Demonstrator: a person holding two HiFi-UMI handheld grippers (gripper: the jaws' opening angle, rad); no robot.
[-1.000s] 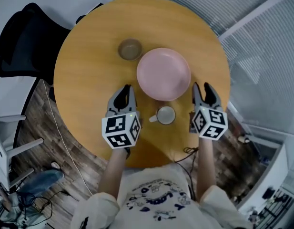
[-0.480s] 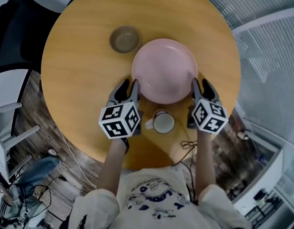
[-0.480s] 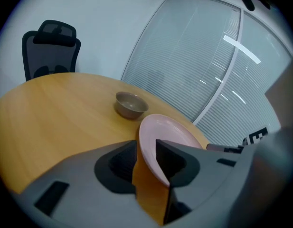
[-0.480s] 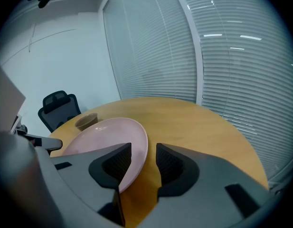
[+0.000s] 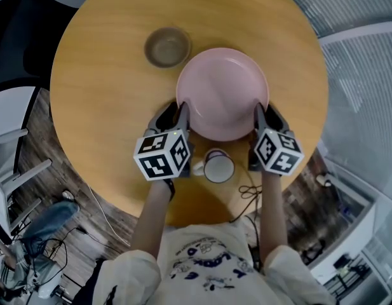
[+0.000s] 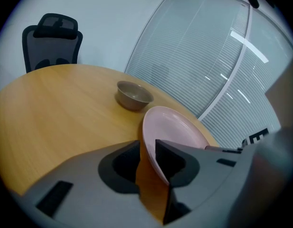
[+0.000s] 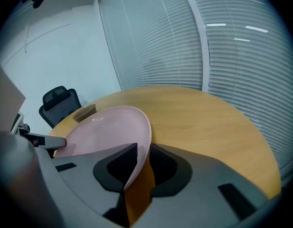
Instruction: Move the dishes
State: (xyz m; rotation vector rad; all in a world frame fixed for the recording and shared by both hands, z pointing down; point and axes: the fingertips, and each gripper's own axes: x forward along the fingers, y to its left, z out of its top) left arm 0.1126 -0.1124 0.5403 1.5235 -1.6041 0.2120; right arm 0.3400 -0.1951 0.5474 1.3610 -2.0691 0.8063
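A pink plate [image 5: 222,91] lies in the middle of the round wooden table [image 5: 100,94]. My left gripper [image 5: 173,113] is at its near left rim and my right gripper [image 5: 267,112] at its near right rim. In the left gripper view the plate [image 6: 177,127] has its rim between the jaws of the left gripper [image 6: 147,146]; it lies against the right jaw, and a thin gap shows at the left one. In the right gripper view the right gripper [image 7: 143,148] has just been closing, and both its jaws meet the plate [image 7: 108,127] at the rim.
A small brown bowl [image 5: 167,46] stands behind and left of the plate. A white mug [image 5: 218,167] sits between my two grippers near the table's front edge. A black office chair [image 5: 18,37] stands at the far left. A glass wall with blinds runs along the right.
Both grippers have moved forward and down from beside the mug to the plate's near rim, which now sits between each pair of jaws. The plate, bowl and mug have not moved.
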